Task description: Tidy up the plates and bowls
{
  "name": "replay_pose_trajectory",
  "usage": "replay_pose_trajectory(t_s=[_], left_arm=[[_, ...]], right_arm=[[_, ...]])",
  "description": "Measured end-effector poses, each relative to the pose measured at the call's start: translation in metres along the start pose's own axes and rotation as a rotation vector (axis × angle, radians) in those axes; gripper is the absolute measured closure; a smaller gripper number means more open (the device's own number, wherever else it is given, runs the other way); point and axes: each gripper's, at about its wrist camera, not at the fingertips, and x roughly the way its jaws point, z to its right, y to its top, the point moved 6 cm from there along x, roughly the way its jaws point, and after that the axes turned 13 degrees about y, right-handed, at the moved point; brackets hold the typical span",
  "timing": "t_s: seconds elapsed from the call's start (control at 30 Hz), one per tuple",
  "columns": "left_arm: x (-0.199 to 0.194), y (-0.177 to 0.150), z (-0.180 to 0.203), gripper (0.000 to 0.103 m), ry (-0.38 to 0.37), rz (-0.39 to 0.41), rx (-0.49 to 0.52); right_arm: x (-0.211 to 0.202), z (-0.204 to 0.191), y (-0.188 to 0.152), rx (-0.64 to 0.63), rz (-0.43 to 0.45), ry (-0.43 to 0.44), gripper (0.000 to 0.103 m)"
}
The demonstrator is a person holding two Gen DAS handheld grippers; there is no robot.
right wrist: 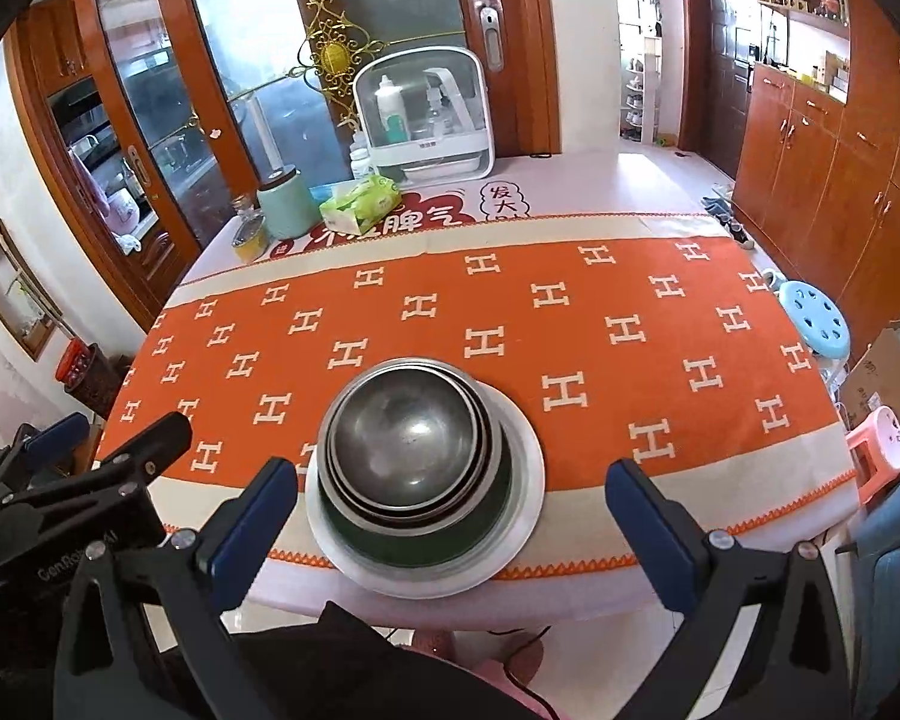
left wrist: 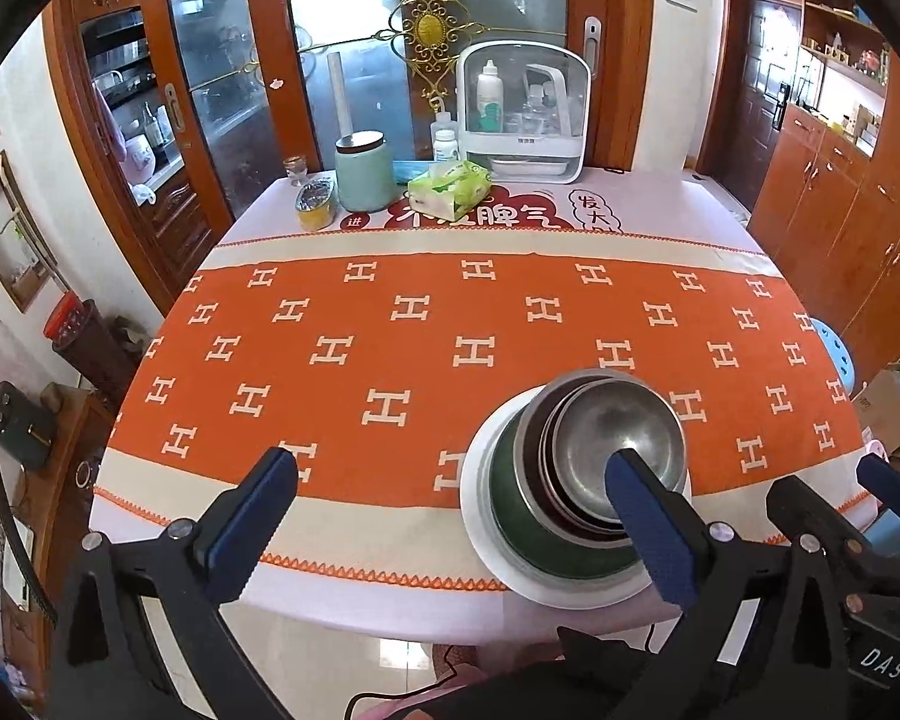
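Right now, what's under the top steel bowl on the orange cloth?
The top steel bowl sits nested in more metal bowls, then a dark green bowl, all on a white plate. How many bowls are stacked is hidden; only rims show.

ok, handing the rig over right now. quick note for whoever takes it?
Left gripper: open, empty, hanging over the near table edge, left of the stack.
Right gripper: open, empty, the stack showing between its fingers but untouched.
Stack: steel bowls nested in a green bowl, all on a white plate, on the orange cloth near the front edge.
Done: the plate and bowls in view are gathered into that one pile.
Left: can't tell where the pile should end up. No other plates or bowls show on the table, so probably just check the nesting; it looks off-centre on the plate.
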Motion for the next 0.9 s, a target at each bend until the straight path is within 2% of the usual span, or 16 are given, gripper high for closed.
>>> replay_pose_trajectory(t_s=[0.9], left_arm=[[0.008,0.009,0.011,0.001,0.011,0.000,-0.025]], right_arm=[[0.020,0.013,0.014,-0.016,-0.035,0.030,0.000]])
